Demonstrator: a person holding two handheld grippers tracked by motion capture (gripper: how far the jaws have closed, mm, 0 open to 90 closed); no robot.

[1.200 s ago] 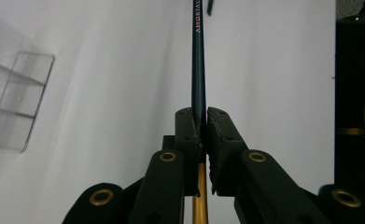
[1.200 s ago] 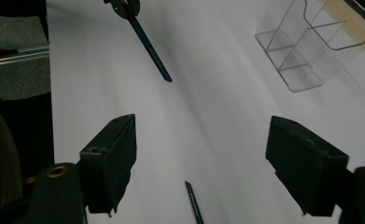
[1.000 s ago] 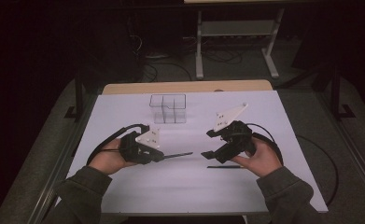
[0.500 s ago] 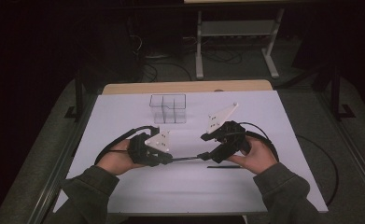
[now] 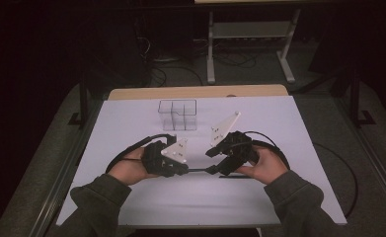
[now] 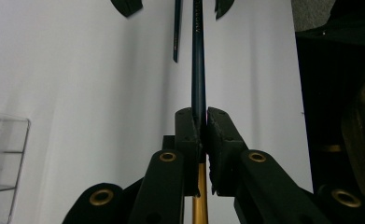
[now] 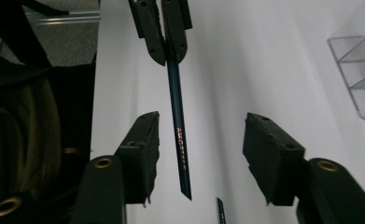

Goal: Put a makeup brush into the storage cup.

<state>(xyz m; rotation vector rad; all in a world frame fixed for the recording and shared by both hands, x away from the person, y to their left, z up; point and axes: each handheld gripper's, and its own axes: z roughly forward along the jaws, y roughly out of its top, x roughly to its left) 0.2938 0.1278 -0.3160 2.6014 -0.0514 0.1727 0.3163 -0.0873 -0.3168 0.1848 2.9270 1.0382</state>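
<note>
Clamping a thin dark pen (image 6: pixel 198 60) hard between its pads, the left gripper (image 5: pixel 180 170) has its jaws squeezed together on the shaft, a gold-coloured length of which shows behind the pads in the left gripper view. The pen sticks out level above the white table (image 5: pixel 131 118), near the middle of its front half, and points straight at the right gripper (image 5: pixel 211 169). That gripper's jaws stand about half open and have just been closing; in the right gripper view the free end of the pen (image 7: pixel 178 135) lies between the two pads with a gap on either side, touching neither. A second dark stick (image 5: pixel 237 176) lies flat on the table under the right hand. A clear plastic organizer (image 5: pixel 177 114) stands well apart, toward the table's far edge.
</note>
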